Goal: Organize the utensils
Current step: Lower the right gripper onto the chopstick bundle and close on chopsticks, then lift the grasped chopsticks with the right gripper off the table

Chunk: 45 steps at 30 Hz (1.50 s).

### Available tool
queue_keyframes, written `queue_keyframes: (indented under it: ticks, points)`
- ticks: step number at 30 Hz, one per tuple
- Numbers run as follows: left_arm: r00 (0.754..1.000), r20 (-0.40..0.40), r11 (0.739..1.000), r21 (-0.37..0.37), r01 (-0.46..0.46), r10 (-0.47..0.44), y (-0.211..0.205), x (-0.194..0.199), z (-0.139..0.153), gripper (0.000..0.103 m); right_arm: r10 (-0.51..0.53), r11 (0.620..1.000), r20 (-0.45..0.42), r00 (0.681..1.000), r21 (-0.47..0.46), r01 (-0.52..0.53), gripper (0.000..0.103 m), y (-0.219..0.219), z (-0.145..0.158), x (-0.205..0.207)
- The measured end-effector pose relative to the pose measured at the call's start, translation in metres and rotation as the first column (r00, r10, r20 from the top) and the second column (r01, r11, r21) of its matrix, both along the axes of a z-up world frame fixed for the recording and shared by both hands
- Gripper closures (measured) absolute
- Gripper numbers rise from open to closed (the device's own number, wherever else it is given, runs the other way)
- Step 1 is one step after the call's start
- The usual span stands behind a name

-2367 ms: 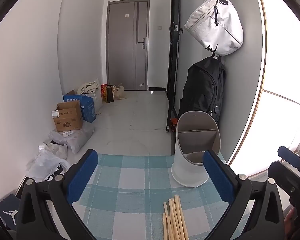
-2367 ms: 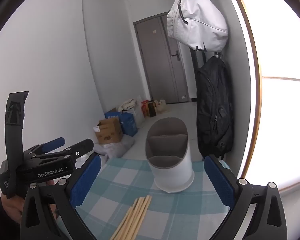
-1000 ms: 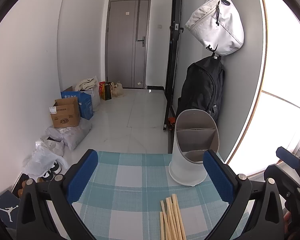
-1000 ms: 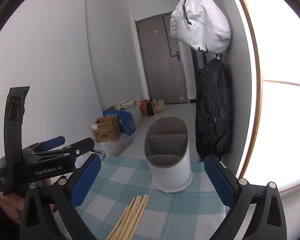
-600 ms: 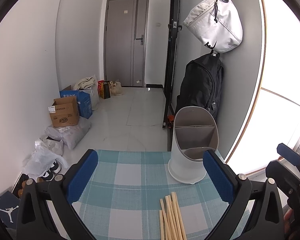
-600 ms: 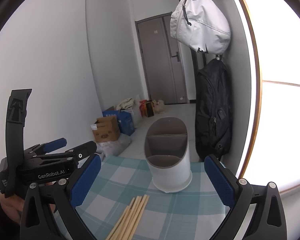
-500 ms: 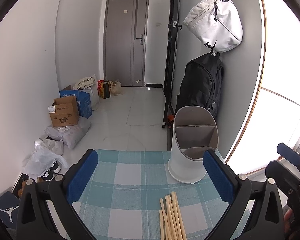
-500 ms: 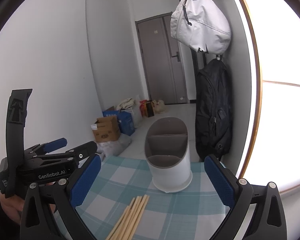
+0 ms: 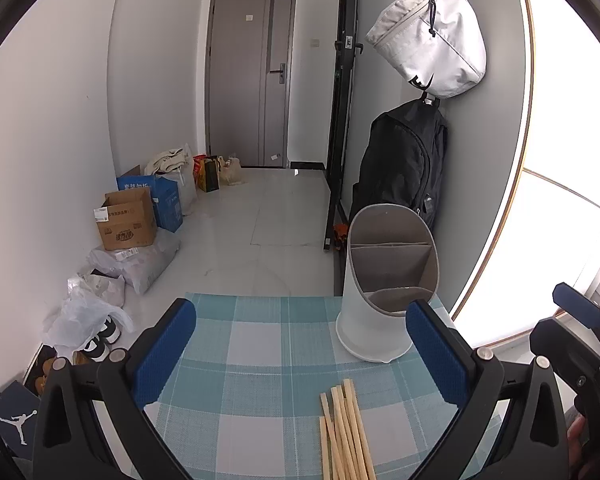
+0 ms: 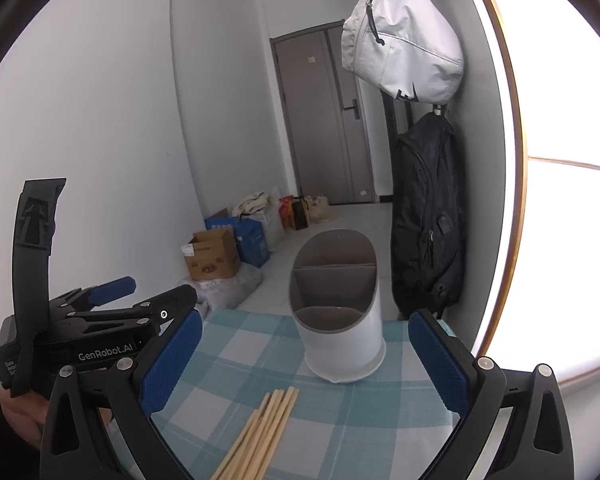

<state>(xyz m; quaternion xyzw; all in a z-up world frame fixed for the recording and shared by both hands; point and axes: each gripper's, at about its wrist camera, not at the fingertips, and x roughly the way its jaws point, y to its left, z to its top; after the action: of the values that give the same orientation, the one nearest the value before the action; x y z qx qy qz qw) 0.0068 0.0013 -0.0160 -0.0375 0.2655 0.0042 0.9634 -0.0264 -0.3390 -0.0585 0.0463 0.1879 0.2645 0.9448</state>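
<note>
Both grippers hung wide open and empty: left gripper point(image 9: 300, 348), right gripper point(image 10: 306, 358). The chopsticks point(image 9: 346, 432) lay bundled on the checked tablecloth point(image 9: 256, 344), near the white utensil holder point(image 9: 384, 280). A careless pinch could scatter them, or knock the holder.

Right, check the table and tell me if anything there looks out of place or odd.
The wooden chopsticks lie loose in a bunch on the checked tablecloth, outside the white utensil holder, whose visible compartments look empty. The holder stands upright; nothing looks spilled or damaged. Both grippers are open and hold nothing.
</note>
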Motion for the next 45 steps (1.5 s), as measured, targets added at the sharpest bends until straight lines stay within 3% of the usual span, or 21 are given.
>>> queue_keyframes:
  ticks: [5,8,11,15,18,21,27,32,35,42,45]
  points:
    - [0.999,-0.048,1.0,0.015,-0.012,0.012,0.008,0.007,-0.007,0.001,0.008,1.0,-0.07,0.998,-0.027,-0.009,0.0,0.007,-0.01,0.013]
    - [0.994,-0.105,1.0,-0.012,-0.018,0.017,0.024,0.017,-0.014,0.001,0.028,0.998,-0.186,0.982,-0.042,-0.036,0.0,0.015,-0.025,0.03]
    - [0.982,-0.185,0.997,-0.063,-0.048,0.036,0.046,0.03,-0.024,0.001,0.116,0.992,-0.394,0.912,0.01,-0.122,0.012,0.027,-0.049,0.058]
    - [0.966,-0.249,0.994,-0.062,-0.094,0.075,0.067,0.04,-0.037,0.001,0.146,0.976,-0.559,0.816,-0.054,-0.212,0.038,0.053,-0.08,0.082]
    - [0.953,-0.293,0.992,-0.072,-0.108,0.082,0.079,0.044,-0.047,0.001,0.159,0.961,-0.651,0.742,-0.07,-0.268,0.042,0.071,-0.102,0.095]
    - [0.937,-0.341,0.988,-0.094,-0.12,0.082,0.09,0.047,-0.057,0.001,0.144,0.953,-0.703,0.696,-0.091,-0.288,0.046,0.086,-0.119,0.104]
    - [0.914,-0.399,0.984,-0.125,-0.129,0.069,0.1,0.049,-0.066,0.001,0.089,0.948,-0.721,0.687,-0.15,-0.281,0.054,0.102,-0.131,0.123]
    - [0.916,-0.398,0.983,-0.14,-0.121,0.056,0.106,0.047,-0.064,0.001,0.04,0.949,-0.727,0.685,-0.187,-0.255,0.063,0.115,-0.134,0.138]
    - [0.916,-0.397,0.98,-0.153,-0.124,0.054,0.111,0.048,-0.064,0.001,-0.018,0.949,-0.749,0.662,-0.221,-0.224,0.075,0.121,-0.142,0.144]
    - [0.915,-0.4,0.975,-0.18,-0.132,0.05,0.12,0.048,-0.067,0.001,-0.081,0.951,-0.722,0.687,-0.263,-0.164,0.095,0.121,-0.139,0.136]
    - [0.916,-0.399,0.976,-0.176,-0.126,0.047,0.119,0.048,-0.067,0.001,-0.085,0.966,-0.711,0.698,-0.231,-0.118,0.097,0.108,-0.131,0.135]
